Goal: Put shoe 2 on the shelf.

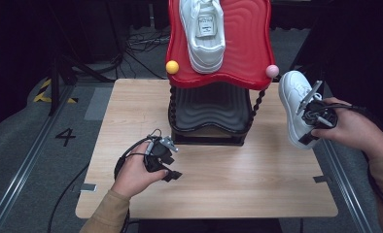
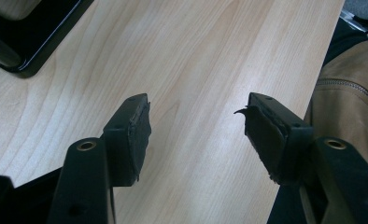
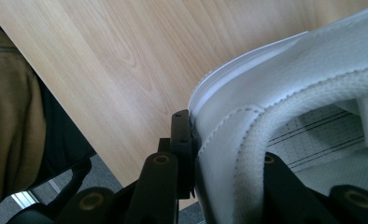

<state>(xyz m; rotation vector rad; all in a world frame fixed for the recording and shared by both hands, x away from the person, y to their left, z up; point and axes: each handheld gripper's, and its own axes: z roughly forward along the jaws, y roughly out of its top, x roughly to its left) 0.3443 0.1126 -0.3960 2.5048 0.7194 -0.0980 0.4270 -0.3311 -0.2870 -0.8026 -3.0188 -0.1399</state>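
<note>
Right claw: sneaker lengthwise, toe away.

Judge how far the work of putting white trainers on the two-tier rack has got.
Done: one white leather trainer lies on the red wavy top shelf. In hand: the right gripper clamps the collar of a second white trainer, held above the wooden table's right edge. Left: setting it on the rack. The left gripper rests open.
</note>
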